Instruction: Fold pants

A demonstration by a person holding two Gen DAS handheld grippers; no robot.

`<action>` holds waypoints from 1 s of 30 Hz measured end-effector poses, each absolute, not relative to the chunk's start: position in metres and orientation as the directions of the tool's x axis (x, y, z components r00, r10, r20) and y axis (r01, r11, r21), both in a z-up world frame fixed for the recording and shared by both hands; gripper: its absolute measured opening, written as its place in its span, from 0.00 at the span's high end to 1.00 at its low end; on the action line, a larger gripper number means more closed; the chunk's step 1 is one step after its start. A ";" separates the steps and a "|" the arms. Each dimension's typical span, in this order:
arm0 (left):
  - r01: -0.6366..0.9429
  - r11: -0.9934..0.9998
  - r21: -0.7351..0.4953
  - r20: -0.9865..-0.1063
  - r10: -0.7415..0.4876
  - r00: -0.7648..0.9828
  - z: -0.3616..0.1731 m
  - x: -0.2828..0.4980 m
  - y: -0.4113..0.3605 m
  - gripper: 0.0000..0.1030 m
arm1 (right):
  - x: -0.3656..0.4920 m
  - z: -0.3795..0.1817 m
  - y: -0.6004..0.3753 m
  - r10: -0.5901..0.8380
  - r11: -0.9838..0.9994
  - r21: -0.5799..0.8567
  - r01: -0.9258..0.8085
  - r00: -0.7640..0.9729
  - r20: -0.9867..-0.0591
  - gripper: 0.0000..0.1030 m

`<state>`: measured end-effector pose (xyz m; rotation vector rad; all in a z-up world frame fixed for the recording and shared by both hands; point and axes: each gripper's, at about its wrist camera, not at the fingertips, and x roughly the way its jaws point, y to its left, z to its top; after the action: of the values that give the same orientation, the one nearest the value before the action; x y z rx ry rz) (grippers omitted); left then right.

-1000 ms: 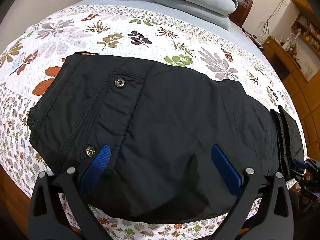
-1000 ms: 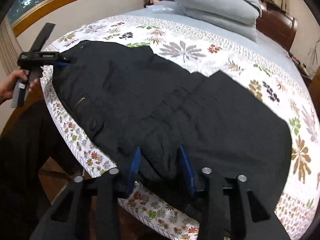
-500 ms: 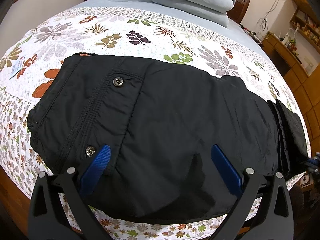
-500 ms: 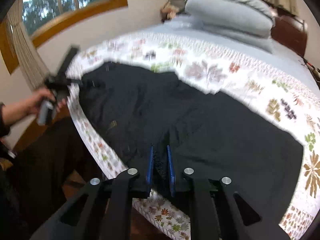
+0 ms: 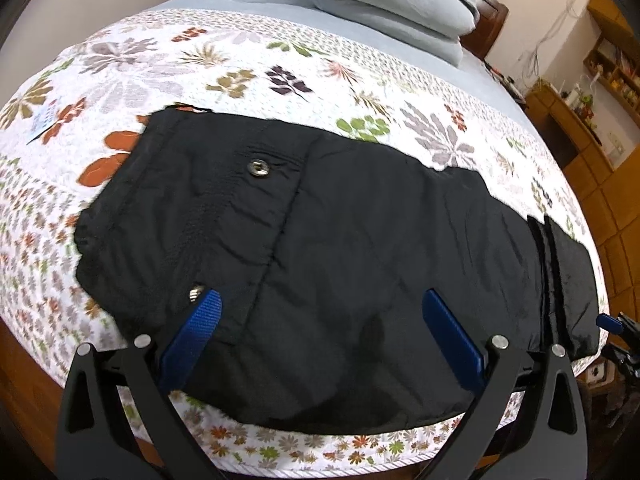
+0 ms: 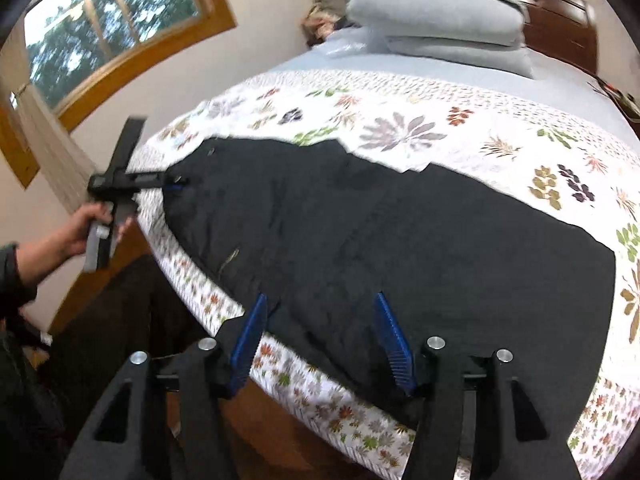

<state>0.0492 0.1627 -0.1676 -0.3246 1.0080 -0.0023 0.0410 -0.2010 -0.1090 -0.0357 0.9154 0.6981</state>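
Right gripper (image 6: pixel 320 316) just-opened, jaws apart, unpinched black pants (image 6: pixel 400 248) edge between them.

Left camera: sits on the left gripper (image 5: pixel 320 320), close above the black pants (image 5: pixel 340 240), looking down and across the bed (image 5: pixel 280 60) toward the pillows (image 5: pixel 392 0).
Right camera: sits on the right gripper (image 6: pixel 320 332) at the bed's near edge, looking down along the pants toward the window (image 6: pixel 100 28).
Both see: pants, flowery cover, pillows.
Right camera also sees: the left gripper, far off.
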 end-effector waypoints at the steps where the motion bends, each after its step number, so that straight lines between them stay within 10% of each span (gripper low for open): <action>1: -0.161 0.953 -0.257 -0.831 -0.133 0.541 -0.165 0.047 0.165 0.02 | 0.045 -0.113 -0.199 0.529 0.793 0.258 -0.552 0.414 -0.740 0.45; 15: -0.352 0.923 -0.154 -0.867 0.044 0.496 -0.153 -0.006 0.215 0.02 | 0.052 -0.136 -0.188 0.522 0.803 0.272 -0.530 0.408 -0.749 0.47; 30: -0.518 0.601 -0.609 -0.765 -0.271 0.585 -0.200 -0.001 0.267 0.03 | 0.045 -0.123 -0.201 0.490 0.825 0.230 -0.516 0.451 -0.746 0.47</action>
<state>-0.0008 0.2670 -0.2002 -0.9522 0.9719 0.1724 0.0452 -0.2014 -0.1228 -0.0313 0.9105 0.6218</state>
